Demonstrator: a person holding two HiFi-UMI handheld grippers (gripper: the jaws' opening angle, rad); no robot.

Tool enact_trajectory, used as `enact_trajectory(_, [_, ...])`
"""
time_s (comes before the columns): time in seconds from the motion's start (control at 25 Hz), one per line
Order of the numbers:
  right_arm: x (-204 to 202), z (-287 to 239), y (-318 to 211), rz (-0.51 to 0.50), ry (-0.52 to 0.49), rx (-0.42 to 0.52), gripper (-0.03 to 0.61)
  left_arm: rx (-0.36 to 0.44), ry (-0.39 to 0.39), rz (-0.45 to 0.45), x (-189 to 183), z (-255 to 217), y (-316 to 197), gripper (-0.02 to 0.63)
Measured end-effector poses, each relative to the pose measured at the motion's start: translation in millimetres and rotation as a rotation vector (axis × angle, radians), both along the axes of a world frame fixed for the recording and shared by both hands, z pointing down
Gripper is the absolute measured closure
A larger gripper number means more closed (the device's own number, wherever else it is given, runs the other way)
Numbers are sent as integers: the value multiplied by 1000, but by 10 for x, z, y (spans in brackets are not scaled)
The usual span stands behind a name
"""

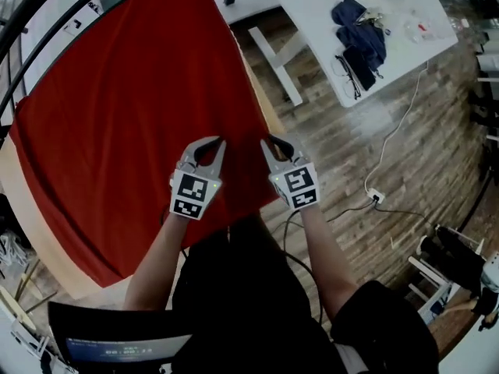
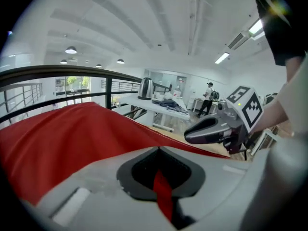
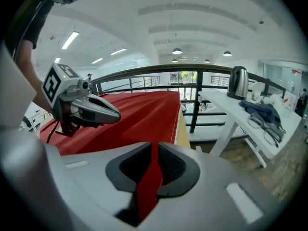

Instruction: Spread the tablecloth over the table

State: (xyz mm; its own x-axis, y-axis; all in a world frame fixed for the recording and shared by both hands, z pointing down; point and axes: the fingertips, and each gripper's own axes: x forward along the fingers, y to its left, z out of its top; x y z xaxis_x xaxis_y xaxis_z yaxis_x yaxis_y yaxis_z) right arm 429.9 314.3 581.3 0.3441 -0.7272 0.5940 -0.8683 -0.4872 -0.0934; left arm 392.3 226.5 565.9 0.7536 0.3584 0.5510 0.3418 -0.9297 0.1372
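A red tablecloth [image 1: 125, 107] covers most of a wooden table [image 1: 23, 201], with bare wood along its left side and a thin strip at its right edge [image 1: 265, 104]. Both grippers sit side by side at the cloth's near edge. My left gripper [image 1: 221, 141] is shut on a fold of the cloth; in the left gripper view a red strip [image 2: 163, 191] runs between its closed jaws [image 2: 159, 149]. My right gripper [image 1: 266, 140] is shut on the same edge, with a red strip [image 3: 149, 182] pinched at its tips [image 3: 154, 144]. The cloth [image 3: 139, 112] rises from the table towards both grippers.
A white table [image 1: 312, 22] to the right carries dark blue clothes [image 1: 360, 31], glasses and a kettle [image 3: 239, 83]. A black railing [image 3: 144, 71] runs behind the far end. A white cable and plug [image 1: 374, 195] lie on the wooden floor. A person [image 2: 209, 97] stands far off.
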Motion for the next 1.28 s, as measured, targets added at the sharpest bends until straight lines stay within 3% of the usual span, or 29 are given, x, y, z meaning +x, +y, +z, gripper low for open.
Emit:
enact_trajectory(0.16, [-537,60,381,114,7,-45,527,11,-10,75,-398,32,511,607])
enact_trajectory(0.28, [-763,111,649,191,5,-70,463,57,-19,91,-627,63,727,607])
enact_trajectory(0.4, [-911,270,871,221,-5,-145,451,56,-30,91,-823,50,867,607])
enact_trajectory(0.44, [-947,334,921,226,-17,-160,456,51,-35,91,-879,56,910,607])
enact_trajectory(0.56, [-971,432,958,211,-47,-156,558,44,-46,77,-961,110,1014,607])
enact_trajectory(0.72, [-845,290,1112,194,-49,-133,566,53,-43,4,-1033,42,1029,607])
enact_trajectory(0.92, [-204,82,1689,225,54,-169,551,85,-54,-92,-1108,-26,974,607])
enact_trajectory(1.0, [-149,138,1786,186,42,-180,436,108,-74,-128,-1210,-8,1002,607])
enact_trajectory(1.12, [-366,24,1706,118,15,-75,470,98,-83,-215,-1350,-37,1054,607])
enact_trajectory(1.2, [-649,-42,1476,46,4,4,544,77,-87,-308,-1464,-58,1001,607])
enact_trajectory(1.28, [-1008,-87,1191,-44,-22,70,561,51,-88,-398,-1623,-122,912,607])
